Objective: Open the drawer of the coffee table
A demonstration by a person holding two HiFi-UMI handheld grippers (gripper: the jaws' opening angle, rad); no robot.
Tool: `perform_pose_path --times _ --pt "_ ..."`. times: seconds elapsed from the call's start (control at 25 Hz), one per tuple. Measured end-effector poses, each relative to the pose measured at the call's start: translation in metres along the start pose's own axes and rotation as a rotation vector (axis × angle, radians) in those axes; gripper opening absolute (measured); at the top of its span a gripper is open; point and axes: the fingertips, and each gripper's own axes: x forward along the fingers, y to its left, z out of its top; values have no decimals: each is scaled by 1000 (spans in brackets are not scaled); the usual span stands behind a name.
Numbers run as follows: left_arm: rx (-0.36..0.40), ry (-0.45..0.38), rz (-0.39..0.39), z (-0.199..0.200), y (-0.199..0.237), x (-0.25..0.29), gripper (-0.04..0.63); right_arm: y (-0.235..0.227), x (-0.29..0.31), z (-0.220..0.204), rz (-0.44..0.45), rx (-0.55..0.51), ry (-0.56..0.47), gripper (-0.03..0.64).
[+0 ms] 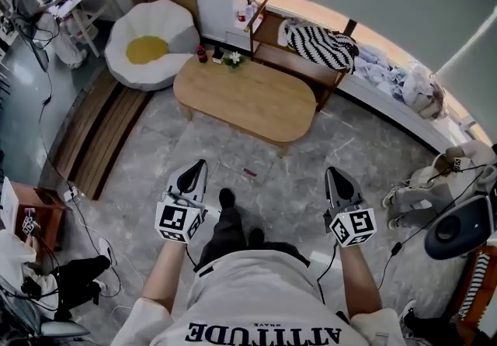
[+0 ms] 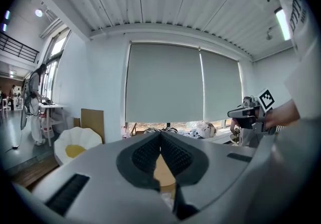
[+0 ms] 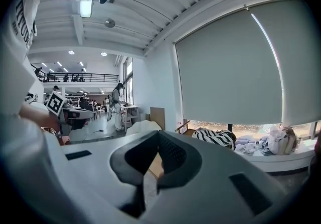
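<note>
The coffee table (image 1: pixel 245 100) is a low oval of light wood on the grey stone floor, a step or two ahead of me in the head view. No drawer shows from above. My left gripper (image 1: pixel 199 165) and right gripper (image 1: pixel 332 173) are held side by side at waist height, short of the table, both pointing toward it. Each is shut with nothing between its jaws. In the left gripper view the left gripper (image 2: pixel 160 134) has its pads together, a sliver of the table (image 2: pixel 163 172) showing under them. The right gripper (image 3: pixel 158 135) likewise frames the table (image 3: pixel 153 165).
A white and yellow egg-shaped floor seat (image 1: pixel 149 42) lies beyond the table's left end. A wooden rack with a black-and-white striped cushion (image 1: pixel 320 45) stands behind the table. Small items (image 1: pixel 225 56) sit on the table's far corner. Cables, a speaker (image 1: pixel 458 228) and bags lie at the sides.
</note>
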Motion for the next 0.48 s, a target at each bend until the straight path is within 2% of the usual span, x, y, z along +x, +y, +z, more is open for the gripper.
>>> perform_pose_path --times 0.2,0.48 --pt "-18 11 -38 -3 33 38 18 -7 37 -10 -41 1 46 14" --pt "-28 44 -112 -11 95 96 18 0 109 -1 -85 10 60 14"
